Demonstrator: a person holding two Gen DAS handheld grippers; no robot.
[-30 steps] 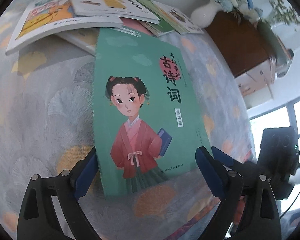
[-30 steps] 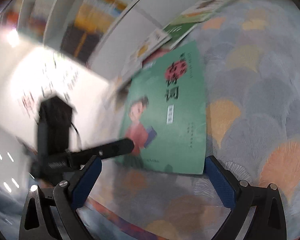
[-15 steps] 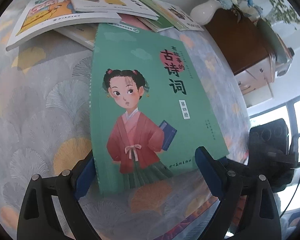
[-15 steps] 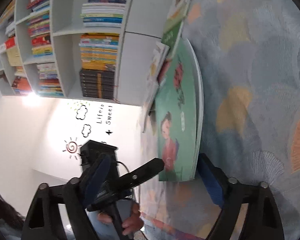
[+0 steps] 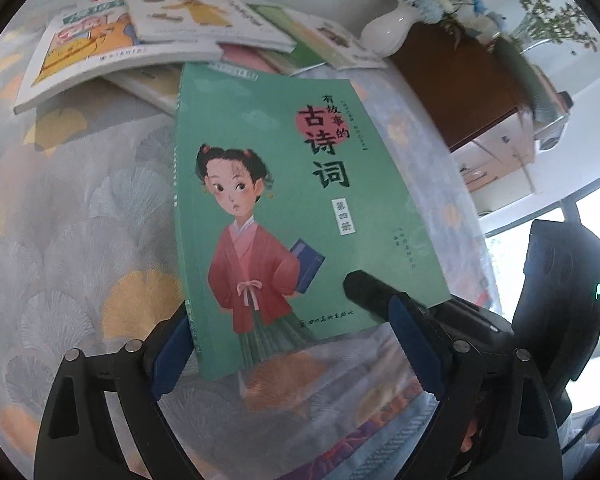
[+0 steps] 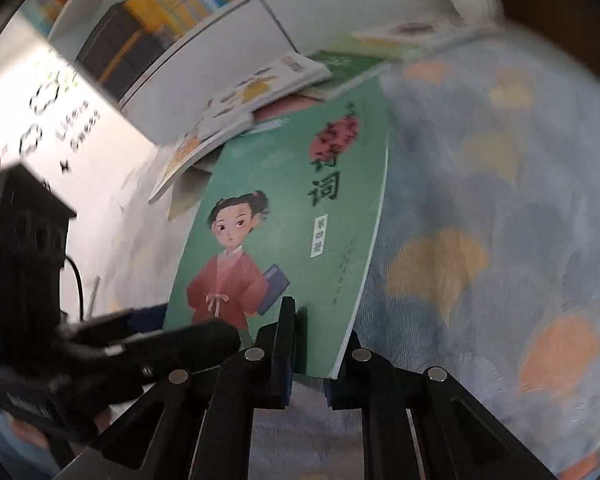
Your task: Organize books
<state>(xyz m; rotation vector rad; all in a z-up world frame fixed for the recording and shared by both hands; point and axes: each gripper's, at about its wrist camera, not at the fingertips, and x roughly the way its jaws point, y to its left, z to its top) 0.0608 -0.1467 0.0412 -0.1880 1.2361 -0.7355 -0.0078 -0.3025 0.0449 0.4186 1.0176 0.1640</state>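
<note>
A green book (image 5: 276, 208) with a girl in a red robe on its cover lies on the patterned tablecloth, its near end lifted. My right gripper (image 6: 312, 344) is shut on the book's (image 6: 284, 224) near right corner; one finger lies on the cover and shows in the left wrist view (image 5: 372, 292). My left gripper (image 5: 296, 356) is open, its blue pads either side of the book's near edge, the left pad at the spine corner. A loose pile of picture books (image 5: 148, 36) lies behind the green book, partly on top of each other.
A white vase with flowers (image 5: 396, 24) stands on a brown cabinet (image 5: 460, 80) at the back right. A white bookshelf full of books (image 6: 172, 12) stands behind the table. The table edge (image 5: 380, 440) runs close in front of my grippers.
My right gripper has swung in and closed on the green book's near right corner. The book's near end has risen off the cloth. My left gripper has stayed open around the near edge.
</note>
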